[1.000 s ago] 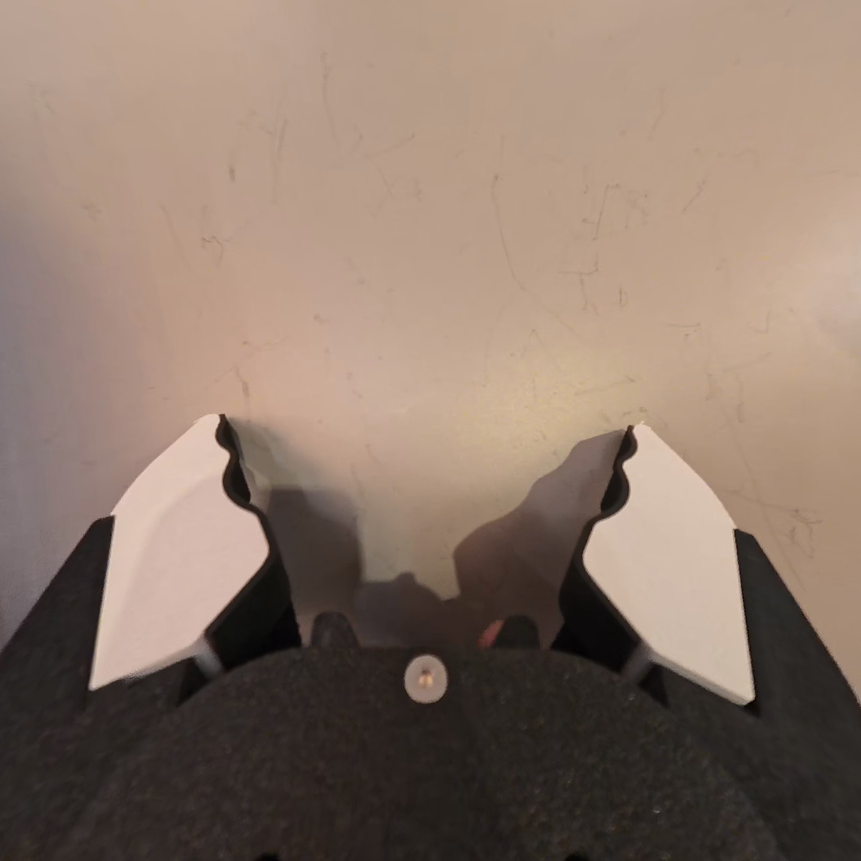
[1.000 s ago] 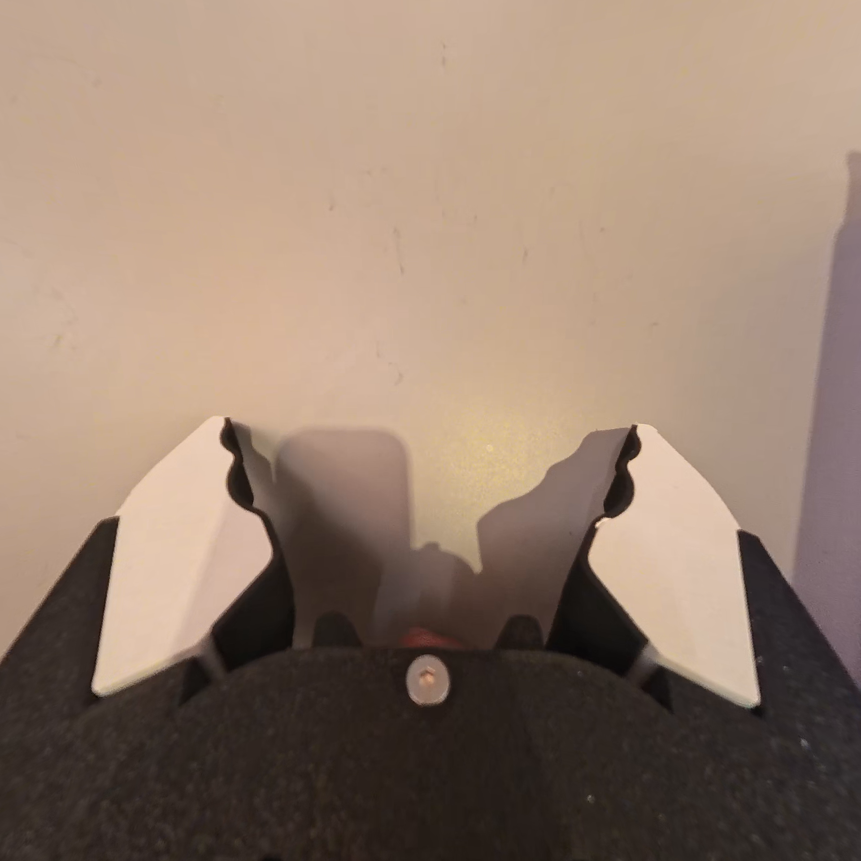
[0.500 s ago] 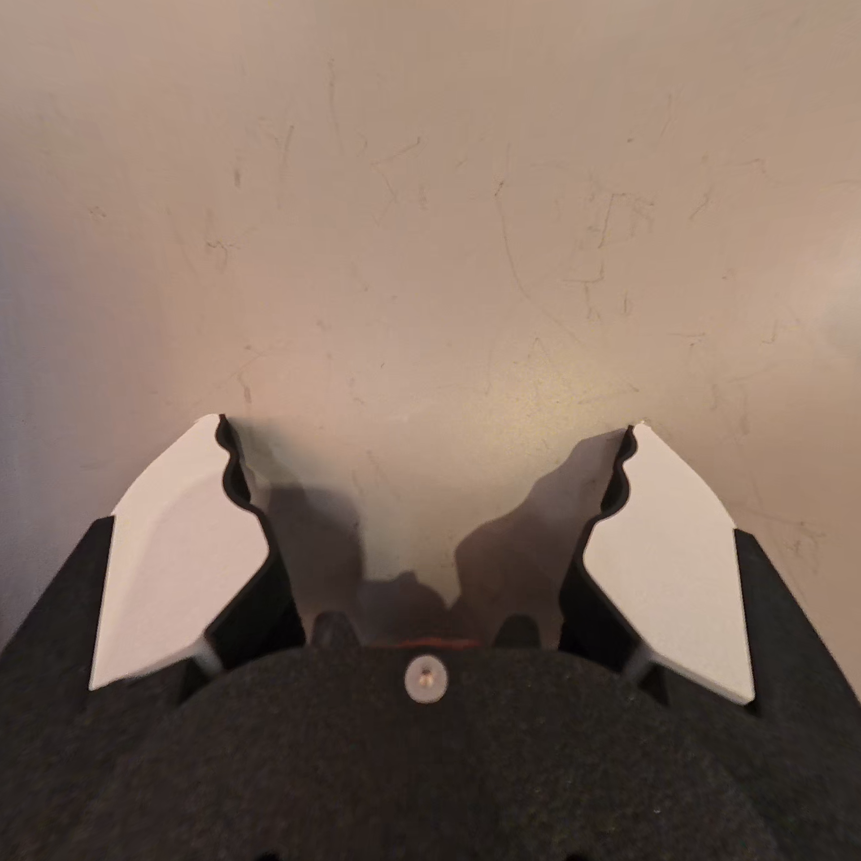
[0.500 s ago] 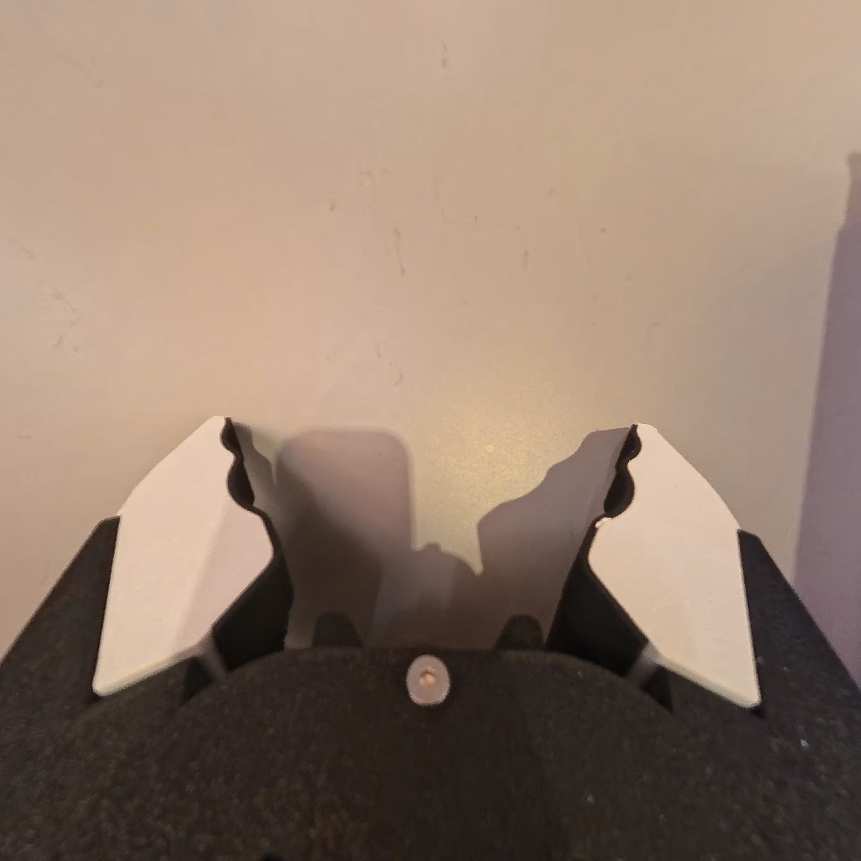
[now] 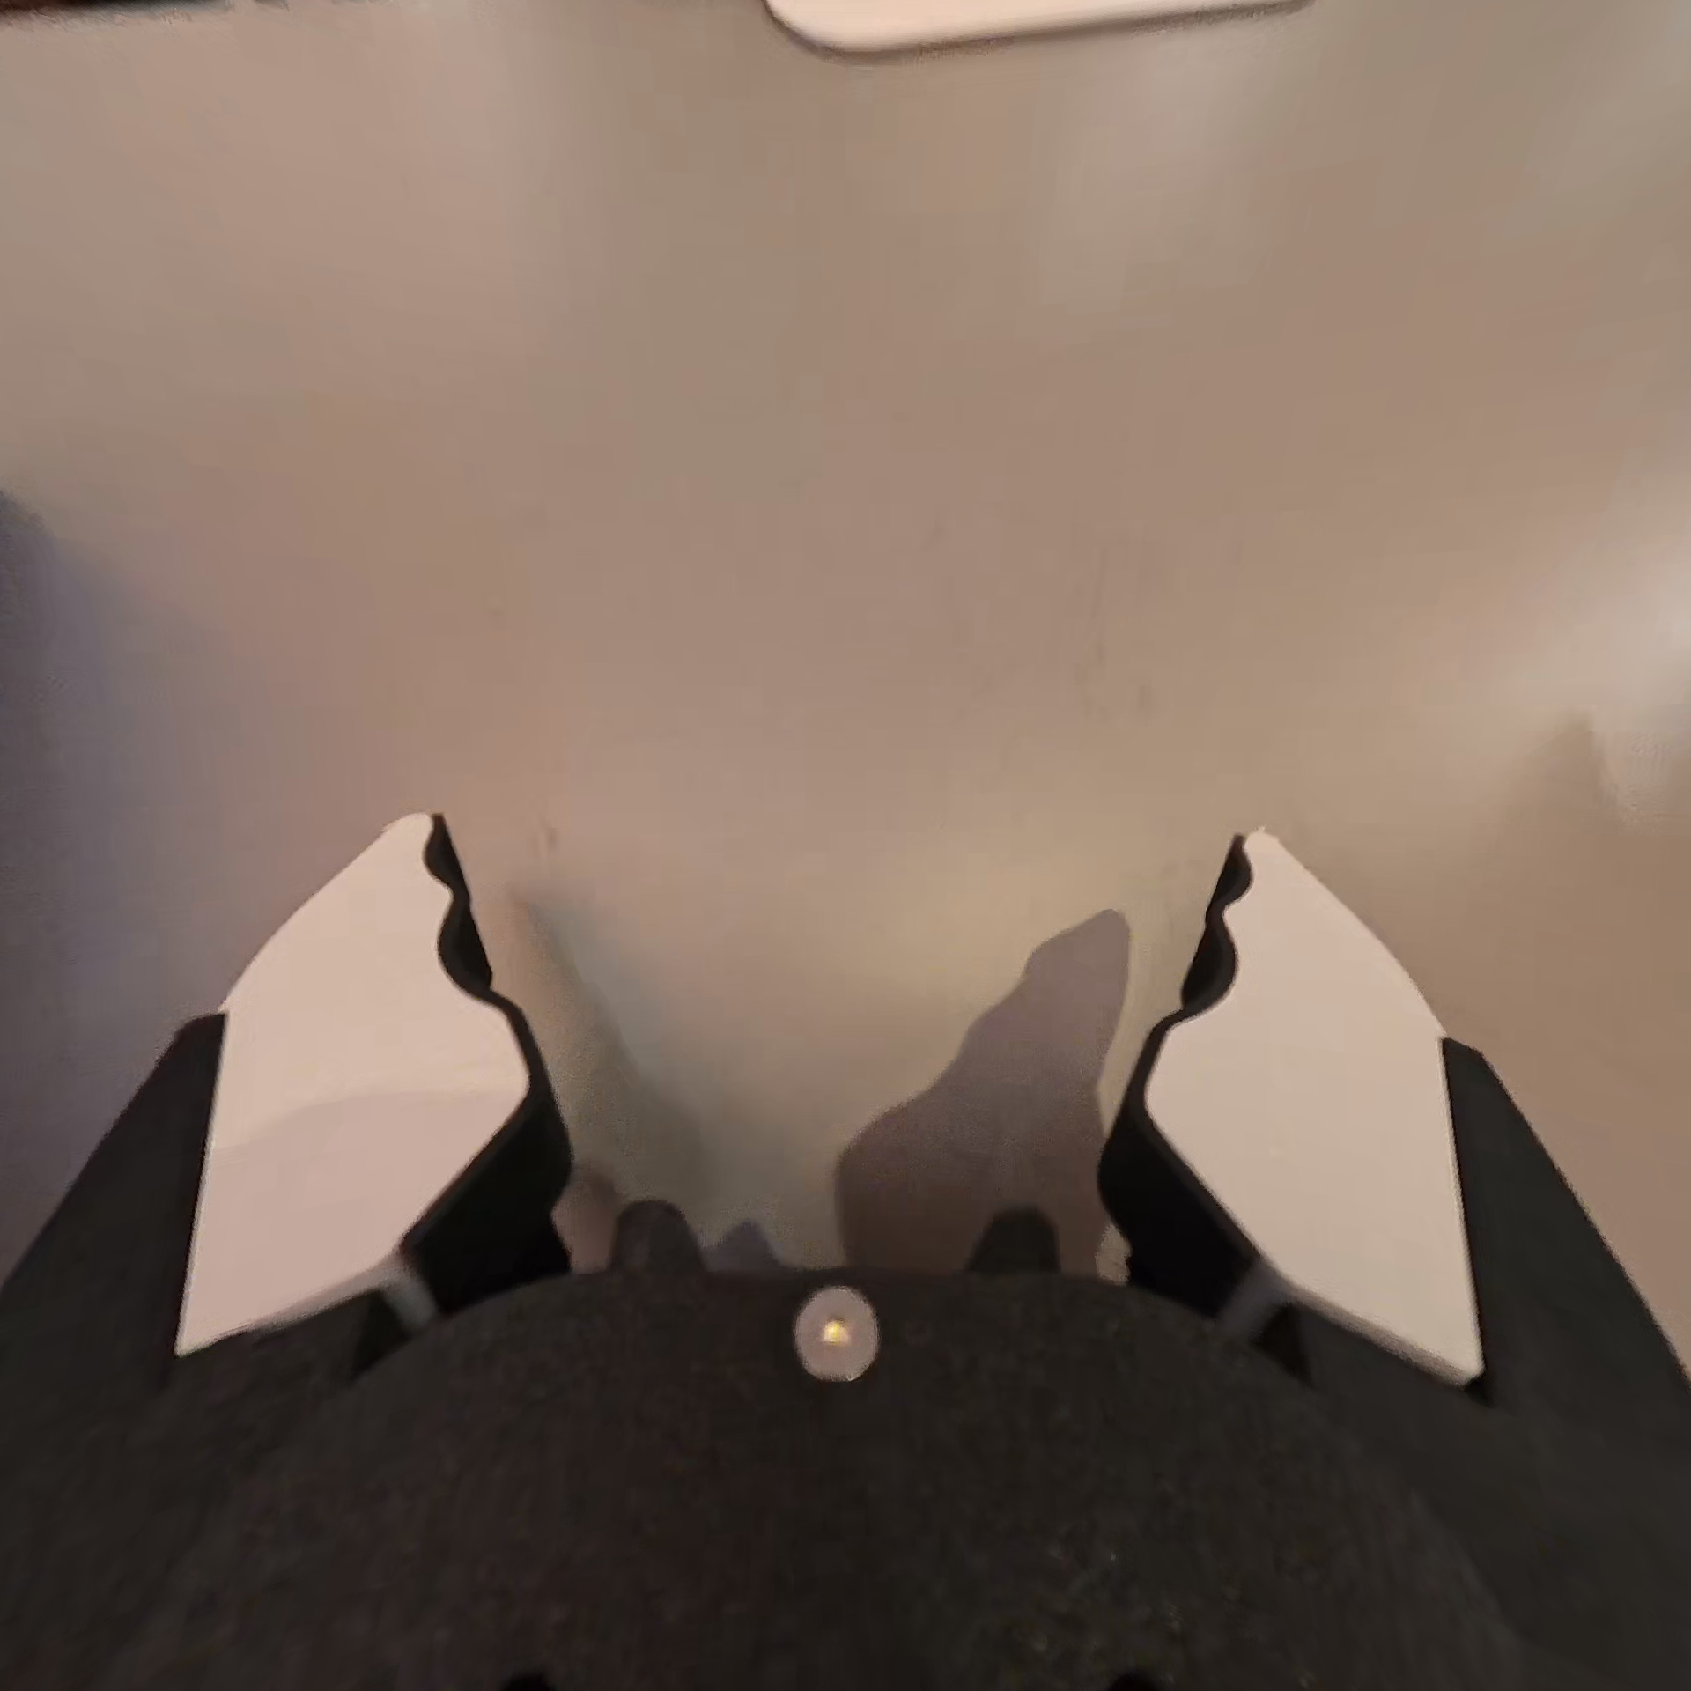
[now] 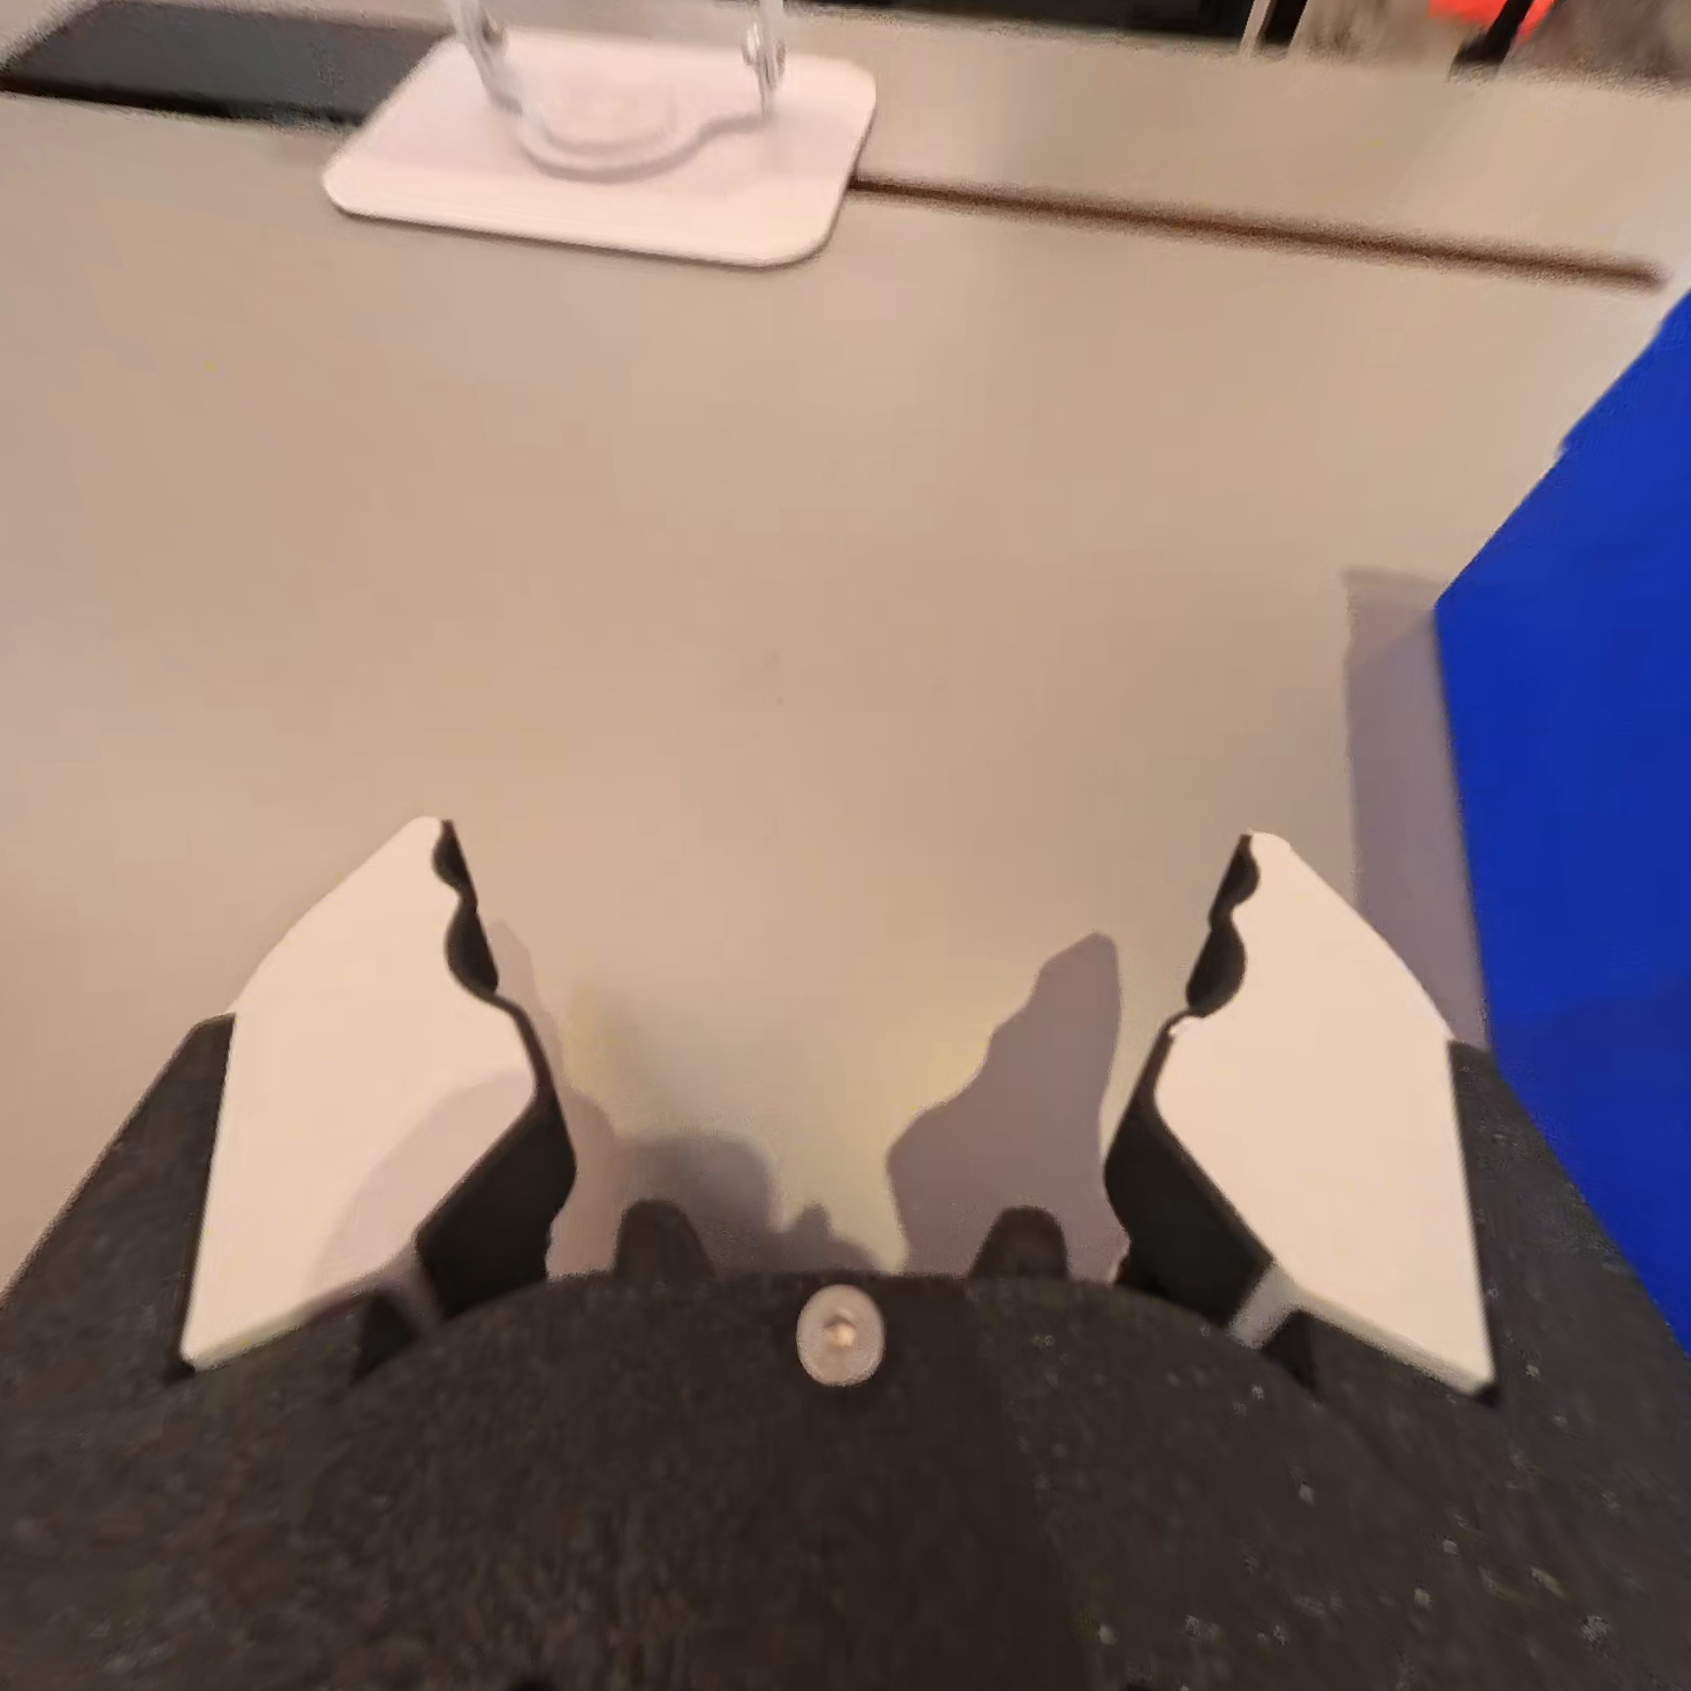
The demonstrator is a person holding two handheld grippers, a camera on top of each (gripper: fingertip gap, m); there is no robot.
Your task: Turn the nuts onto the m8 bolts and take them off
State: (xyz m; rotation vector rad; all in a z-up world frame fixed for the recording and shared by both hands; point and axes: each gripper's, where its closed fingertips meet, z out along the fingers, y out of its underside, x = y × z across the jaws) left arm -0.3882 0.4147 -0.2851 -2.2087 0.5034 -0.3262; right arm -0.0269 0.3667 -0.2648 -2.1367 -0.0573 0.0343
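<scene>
Fingers of left gripper spread wide, nothing between them, only beige table below. Right gripper same, wide and bare. Nuts, bolts not visible. Since earlier frame both views tilt up: white base and blue box now appear.

A pale beige tabletop fills both views under warm, dim light, its surface blurred. At its far edge sits a white rounded slab bearing a clear curved stand. A vivid blue panel rises at right.
</scene>
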